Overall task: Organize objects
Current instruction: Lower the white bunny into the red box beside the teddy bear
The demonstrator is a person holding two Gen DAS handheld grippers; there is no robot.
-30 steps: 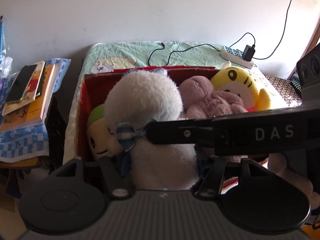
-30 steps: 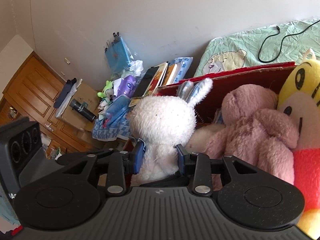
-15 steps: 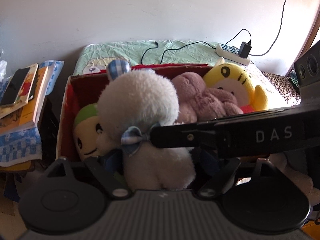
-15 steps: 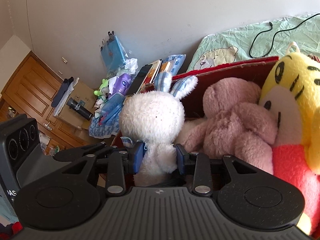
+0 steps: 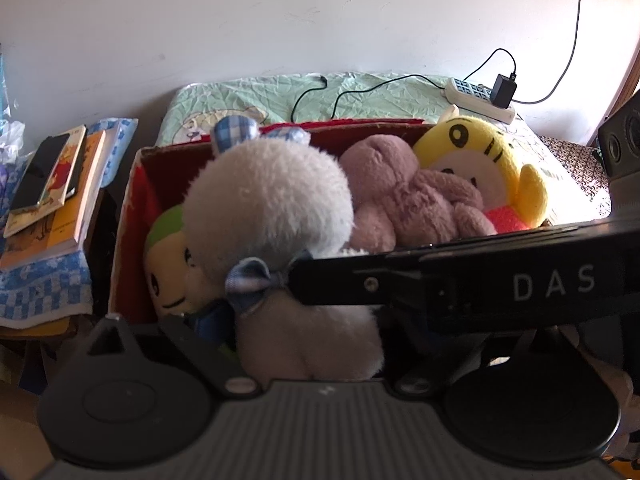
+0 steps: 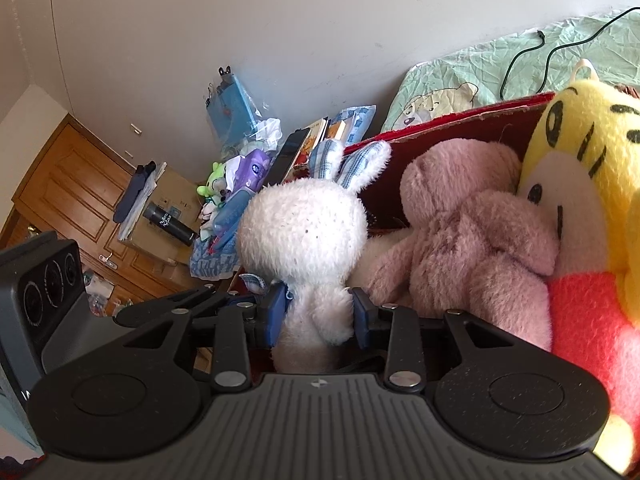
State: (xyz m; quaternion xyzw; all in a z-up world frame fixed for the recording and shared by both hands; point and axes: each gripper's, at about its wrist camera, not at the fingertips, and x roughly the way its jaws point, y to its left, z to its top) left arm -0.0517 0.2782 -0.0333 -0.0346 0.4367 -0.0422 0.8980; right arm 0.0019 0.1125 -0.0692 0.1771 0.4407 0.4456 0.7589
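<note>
The right gripper (image 6: 320, 314) is clamped on the body of the white plush rabbit (image 6: 306, 236), its blue pads (image 6: 276, 306) pressing in from both sides just below the head. The rabbit sits upright at the left end of the red cardboard box (image 5: 128, 208), beside a pink plush bear (image 5: 404, 196) and a yellow plush bear (image 5: 484, 160) (a green-capped plush (image 5: 168, 256) is tucked behind the rabbit). The left gripper (image 5: 312, 344) flanks the rabbit's lower body (image 5: 308, 344); whether it is squeezing, I cannot tell. Stacked books (image 5: 56, 196) lie left of the box.
</note>
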